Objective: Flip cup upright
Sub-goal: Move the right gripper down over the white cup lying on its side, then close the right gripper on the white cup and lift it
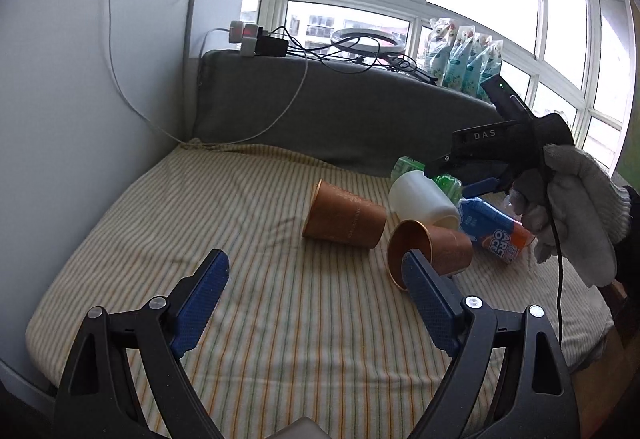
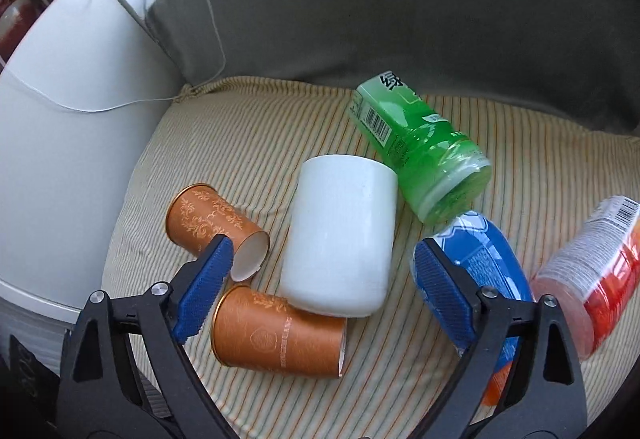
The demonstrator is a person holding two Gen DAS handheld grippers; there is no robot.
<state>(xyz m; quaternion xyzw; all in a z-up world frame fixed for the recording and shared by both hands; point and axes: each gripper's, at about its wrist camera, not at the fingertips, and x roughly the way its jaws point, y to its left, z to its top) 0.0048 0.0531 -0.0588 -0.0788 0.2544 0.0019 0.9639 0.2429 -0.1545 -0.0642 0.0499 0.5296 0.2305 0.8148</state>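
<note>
Both open, the left gripper (image 1: 316, 271) and right gripper (image 2: 324, 259) hover over toppled copper cups (image 2: 276, 335) and white cup (image 2: 340, 235).

green bottle (image 2: 420, 151), blue-orange bottle (image 2: 484, 263) on striped cushion (image 2: 280, 119)

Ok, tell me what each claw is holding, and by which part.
Nothing is held. The left claw and the right claw are both open over the cushion; the white cup lies on its side, ungripped.

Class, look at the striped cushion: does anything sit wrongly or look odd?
Yes. Both copper cups and the white cup lie on their sides, none upright. The green bottle lies tipped too. Nothing looks spilled.
</note>
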